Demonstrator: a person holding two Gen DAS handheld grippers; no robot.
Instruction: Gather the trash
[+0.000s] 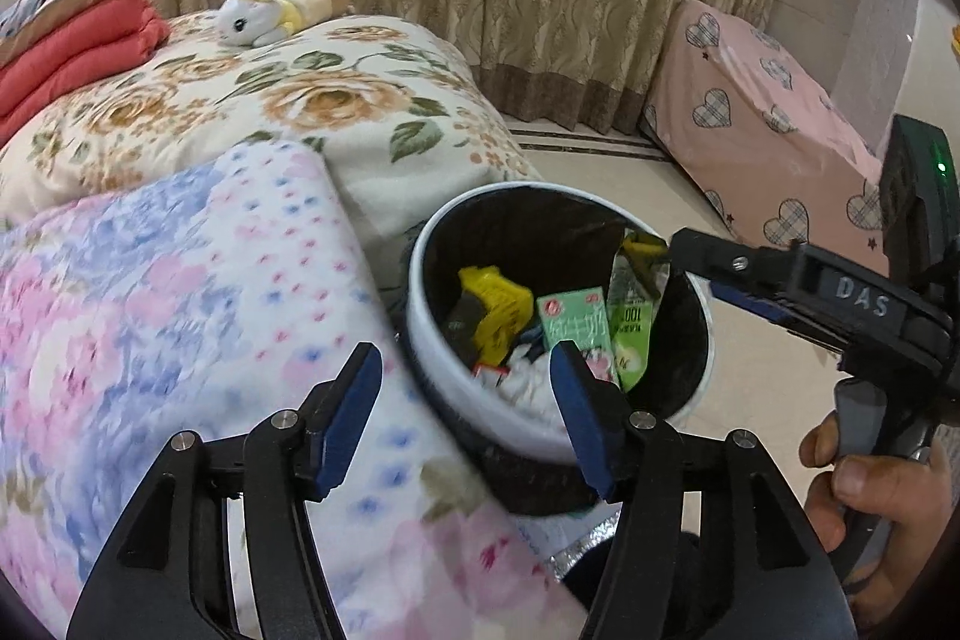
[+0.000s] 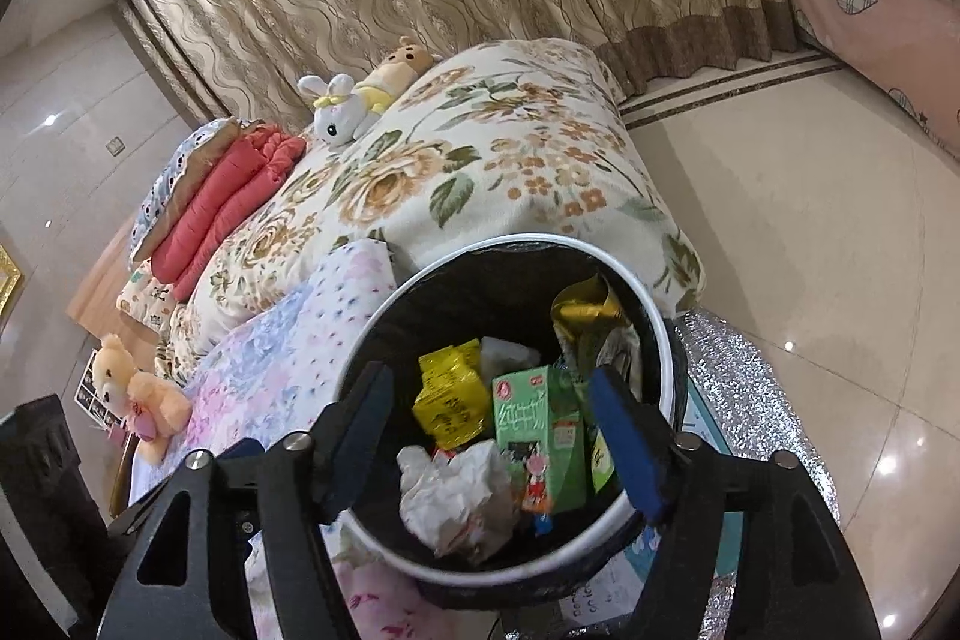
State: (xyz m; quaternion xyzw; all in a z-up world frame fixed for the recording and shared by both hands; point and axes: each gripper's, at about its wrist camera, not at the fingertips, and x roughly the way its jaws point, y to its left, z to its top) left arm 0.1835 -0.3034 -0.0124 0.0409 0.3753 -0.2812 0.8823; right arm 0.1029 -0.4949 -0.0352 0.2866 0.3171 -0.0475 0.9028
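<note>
The trash bin (image 2: 651, 316), white-rimmed with a black liner, stands on the floor against the bed (image 2: 480, 172). Contents: a green carton (image 2: 540, 436) with Chinese print, a yellow packet (image 2: 450, 394), crumpled white paper (image 2: 456, 496), a green pouch (image 1: 630, 334) marked "100" and a gold wrapper (image 2: 585, 307). The left tongs (image 1: 468, 400) are spread and empty above the bin's near rim. The right tongs (image 2: 489, 436) are spread and empty over the bin mouth; their body reads "DAS".
</note>
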